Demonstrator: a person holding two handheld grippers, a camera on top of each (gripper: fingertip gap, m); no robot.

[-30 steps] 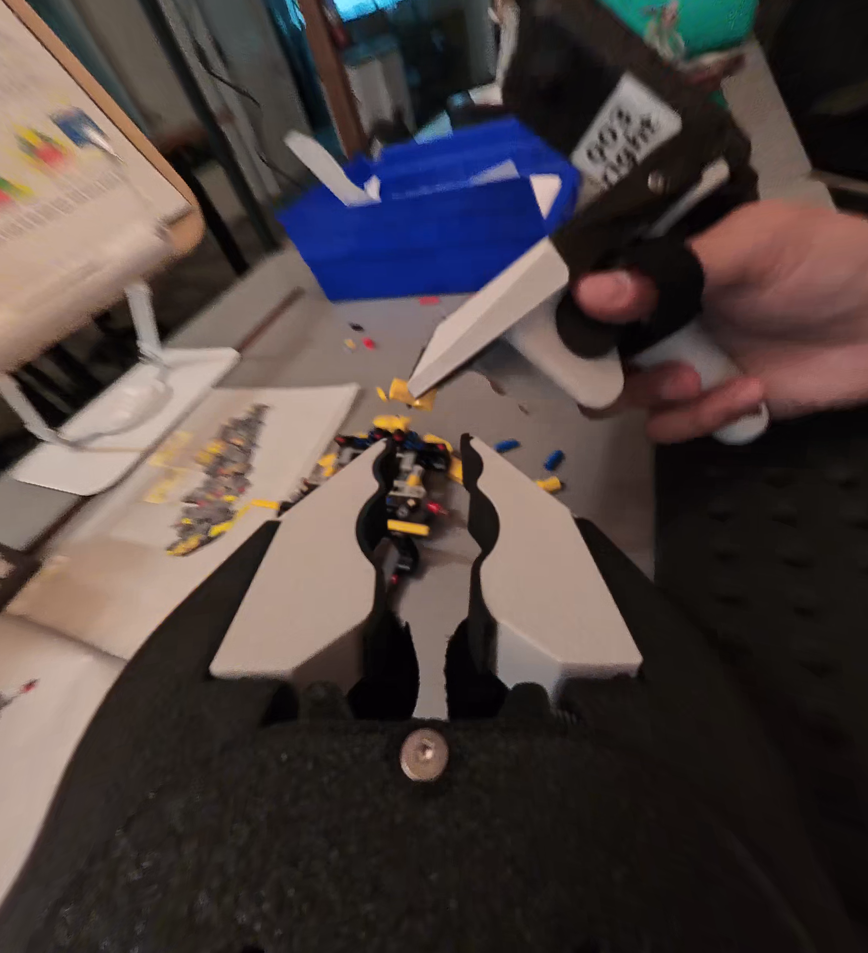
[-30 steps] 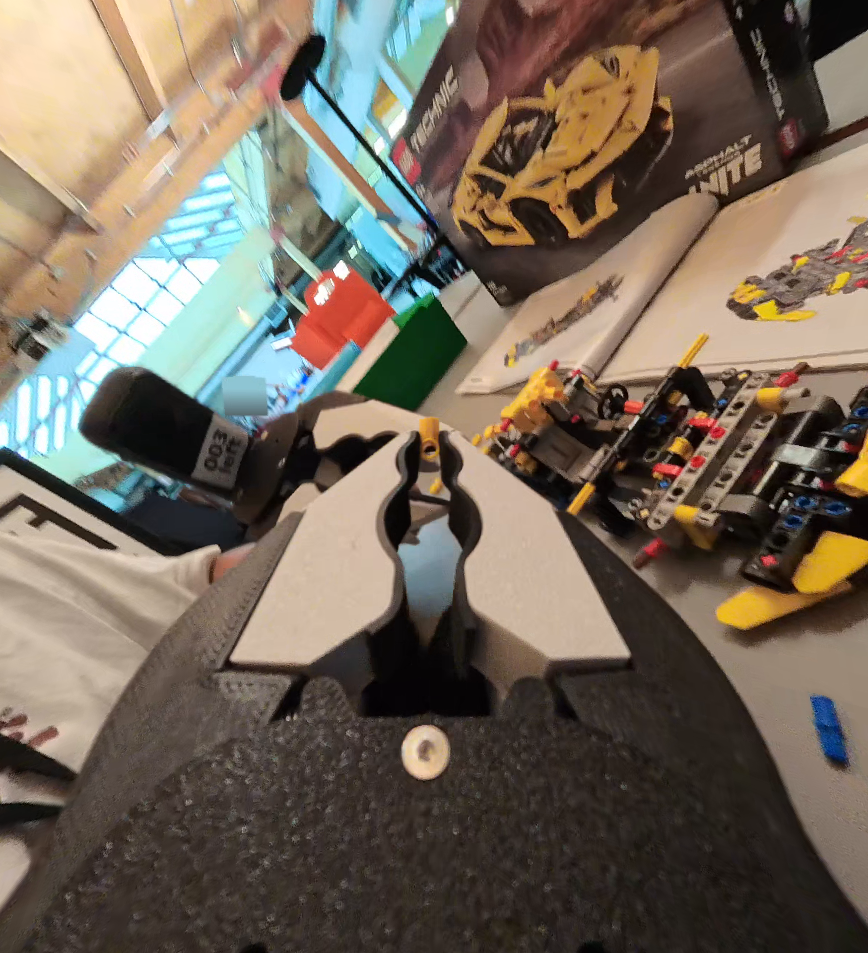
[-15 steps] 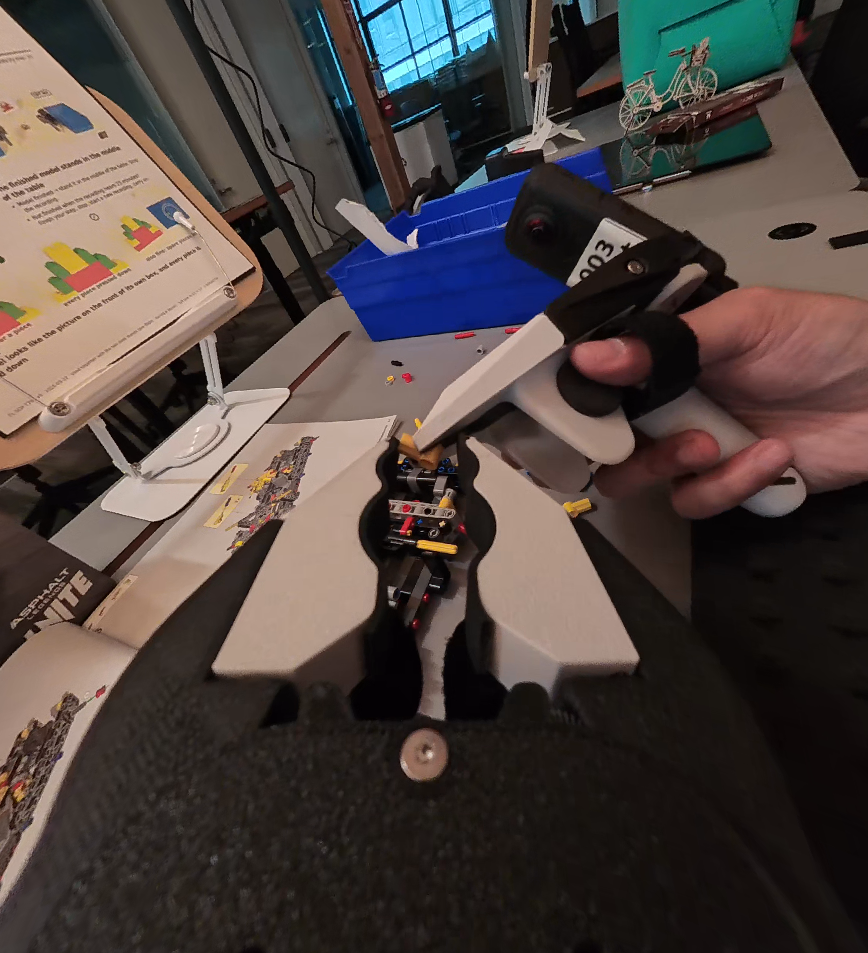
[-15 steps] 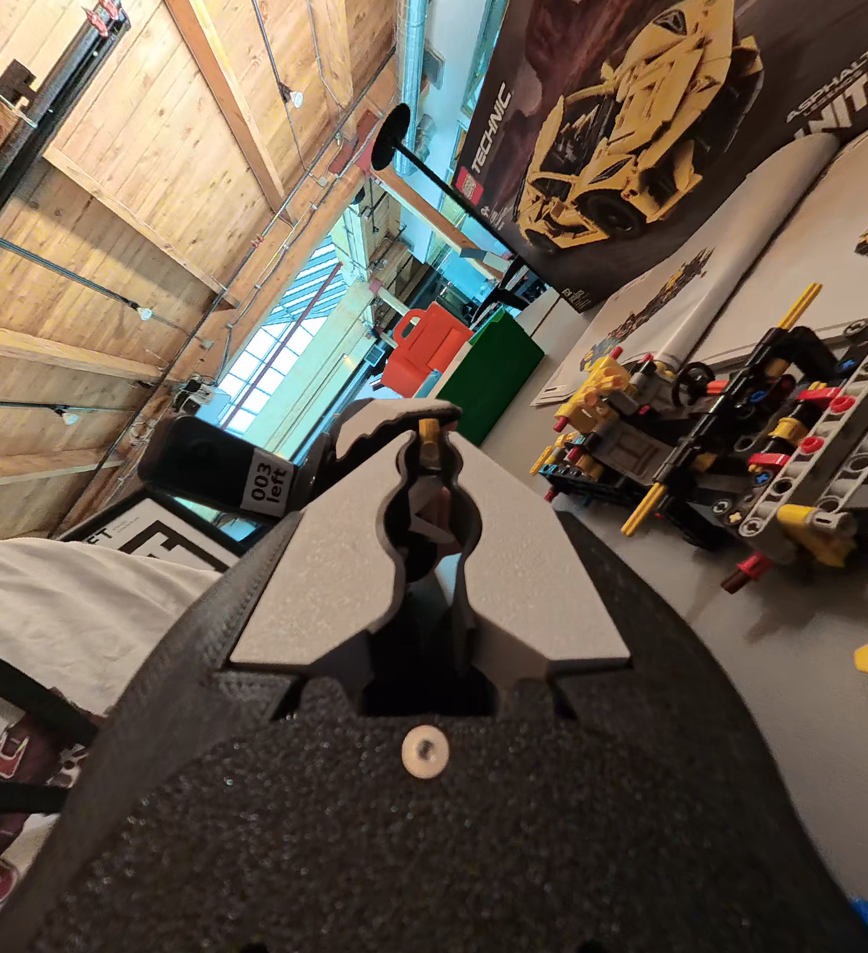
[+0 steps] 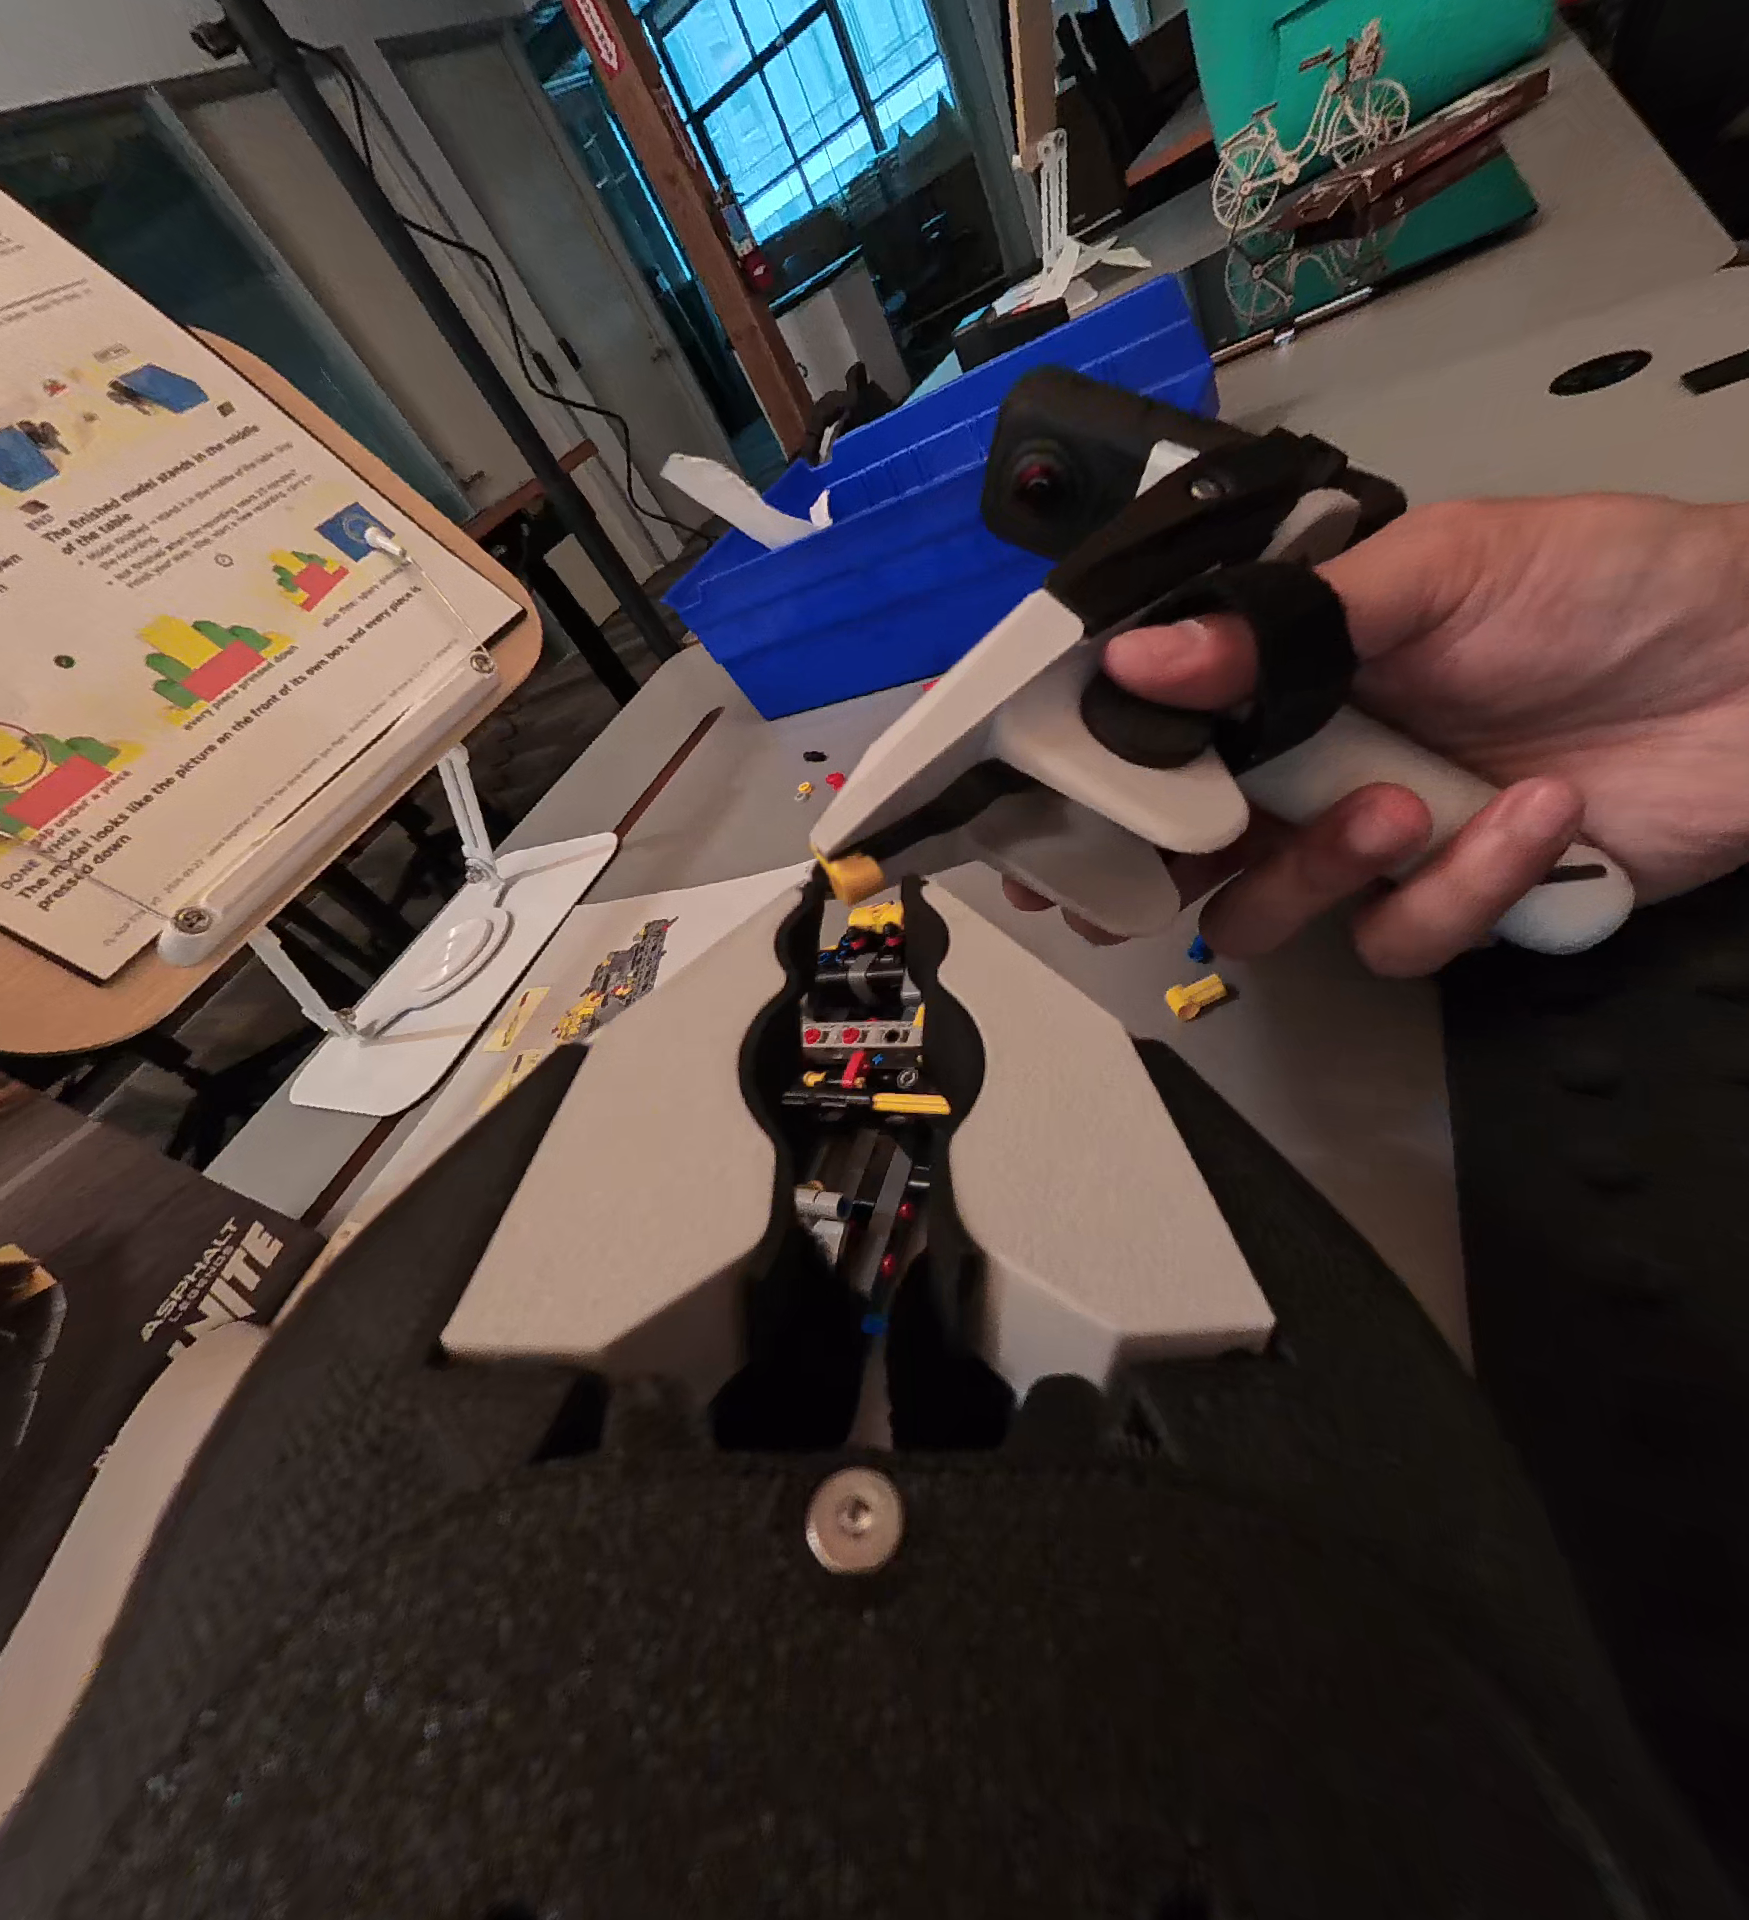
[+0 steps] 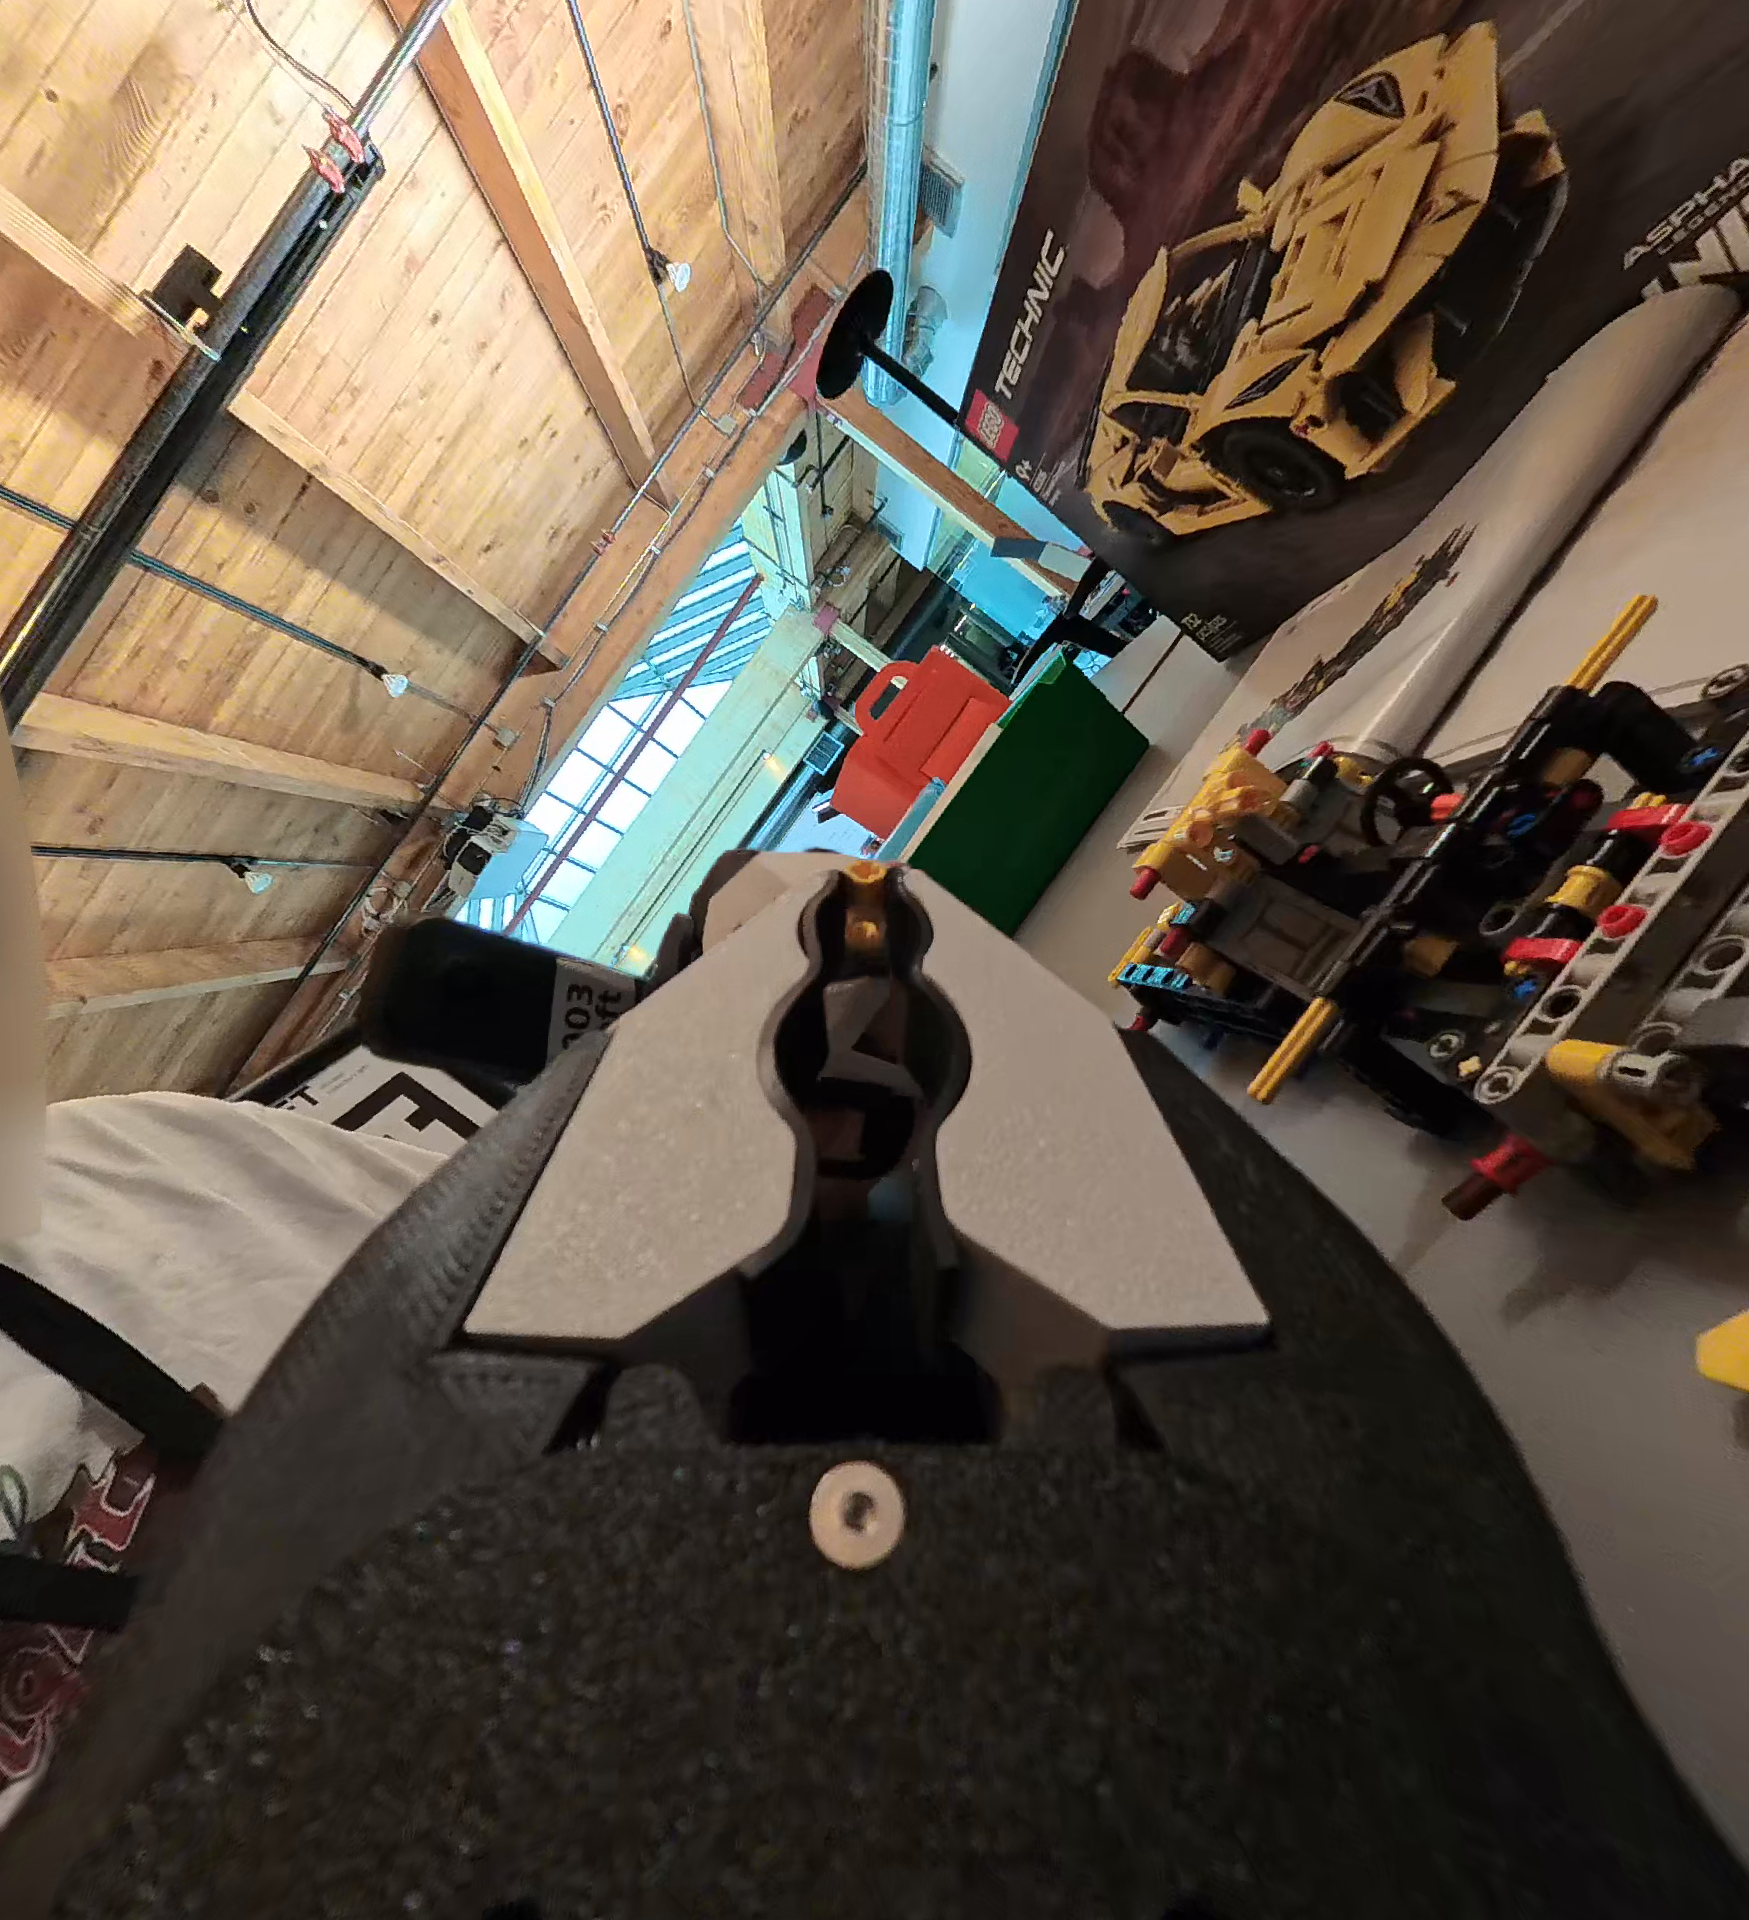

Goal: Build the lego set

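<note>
The right gripper point(image 5: 834, 868), held in a bare hand point(image 5: 1535, 717) with the index finger through its black trigger loop, angles down to the left, jaws pinched together at the tips. The left gripper point(image 5: 859, 894) points forward, jaws slightly parted.

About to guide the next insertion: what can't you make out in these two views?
- Left wrist view: the car chassis shows only through the gap between the left gripper fingers.
- Left wrist view: the yellow connector in the right gripper is small, its shape unclear.
- Right wrist view: the chassis is cut off by the right edge.
</note>
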